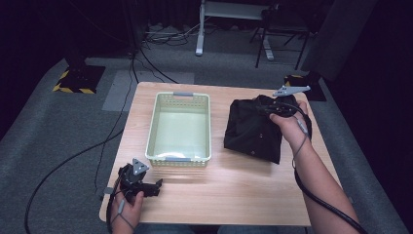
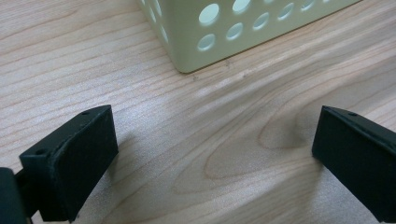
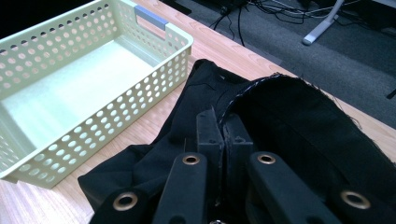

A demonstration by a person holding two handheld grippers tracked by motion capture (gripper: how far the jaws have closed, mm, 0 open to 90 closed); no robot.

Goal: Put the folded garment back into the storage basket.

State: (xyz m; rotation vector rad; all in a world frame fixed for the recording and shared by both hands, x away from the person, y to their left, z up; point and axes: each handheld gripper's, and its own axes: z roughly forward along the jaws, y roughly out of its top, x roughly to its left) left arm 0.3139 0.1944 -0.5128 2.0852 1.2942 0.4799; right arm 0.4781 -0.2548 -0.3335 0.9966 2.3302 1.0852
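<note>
Right gripper (image 3: 223, 135): the jaws are pressed together on a fold of the black garment (image 3: 299, 135), pinching it at a stitched hem edge that arcs across the centre of the right gripper view. In the high view this gripper (image 1: 272, 108) sits at the upper right of the garment (image 1: 253, 129), which lies bunched on the right half of the tabletop (image 1: 234, 195), just beside the basket (image 1: 179, 127) but apart from it.

Left gripper (image 2: 212, 154): the jaws are spread wide with nothing between them, over bare wood; a corner of the perforated basket (image 2: 210, 42) occupies the upper centre of the left gripper view. In the high view the left gripper (image 1: 146, 187) rests at the lower left of the frame, near the front wall of the basket.

Handling judgement: the garment looks soft, light and limp. It will drape and trail below any single pinch point, and loose portions may drag across the tabletop or catch on the basket rim. The fabric appears neither slippery nor fragile. A hem or seam is the preferred hold, since the doubled layers give the jaws more to bite. A second hold on the opposite lower edge would control the hanging bulk.

The basket interior (image 3: 70, 93) is empty.
</note>
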